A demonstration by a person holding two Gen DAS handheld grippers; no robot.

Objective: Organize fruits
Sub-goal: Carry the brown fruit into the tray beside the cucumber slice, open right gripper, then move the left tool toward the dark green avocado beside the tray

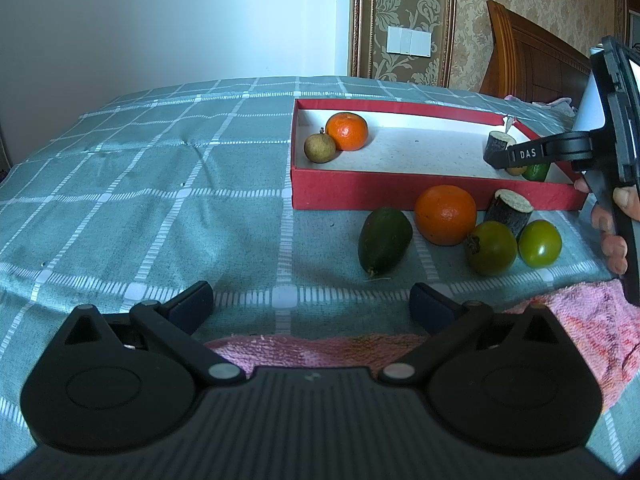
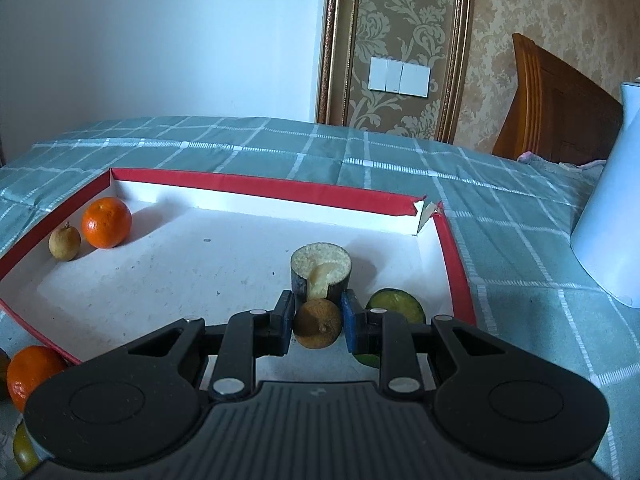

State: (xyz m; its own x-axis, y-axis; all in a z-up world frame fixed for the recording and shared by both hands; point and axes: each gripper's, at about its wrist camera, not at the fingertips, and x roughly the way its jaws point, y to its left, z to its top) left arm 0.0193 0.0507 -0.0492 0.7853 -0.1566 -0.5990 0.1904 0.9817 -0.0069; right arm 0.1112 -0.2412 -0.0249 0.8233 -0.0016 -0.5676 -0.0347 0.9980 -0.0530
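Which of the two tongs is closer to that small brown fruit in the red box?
Right. The right tongs are shut on the small brown fruit inside the red box. The left tongs hang open outside it, well short.

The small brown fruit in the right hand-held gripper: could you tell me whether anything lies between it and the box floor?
Nothing visible does: the small brown fruit hangs over bare box floor, sugarcane piece behind.
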